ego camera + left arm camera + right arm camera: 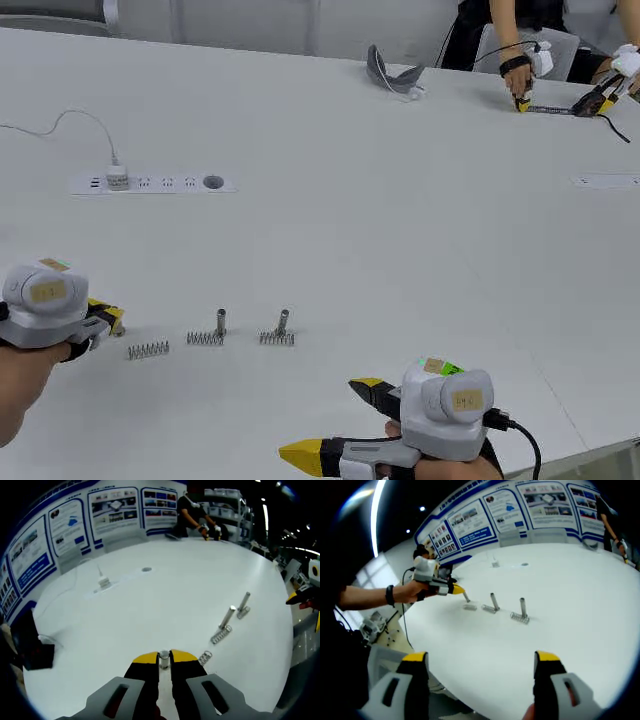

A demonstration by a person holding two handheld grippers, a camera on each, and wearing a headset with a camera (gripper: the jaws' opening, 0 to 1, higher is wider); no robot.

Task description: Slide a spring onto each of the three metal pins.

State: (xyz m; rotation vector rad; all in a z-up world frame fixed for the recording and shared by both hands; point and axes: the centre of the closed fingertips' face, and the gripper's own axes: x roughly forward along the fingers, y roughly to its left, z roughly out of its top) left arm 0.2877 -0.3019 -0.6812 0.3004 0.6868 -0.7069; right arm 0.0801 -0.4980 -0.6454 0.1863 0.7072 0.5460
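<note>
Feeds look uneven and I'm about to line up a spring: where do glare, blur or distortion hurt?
Head view: even light, faint shadows, middle coiled steel spring crisp. Left gripper view: fisheye curves the white table; short grey metal pin between the jaws sharp. Right gripper view: ceiling strip light flares top left; two upright metal pins clear.

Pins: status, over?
Left gripper shut on one pin; right gripper open, empty. Other two pins upright, three springs loose on table, none threaded. Nothing blocking.
</note>
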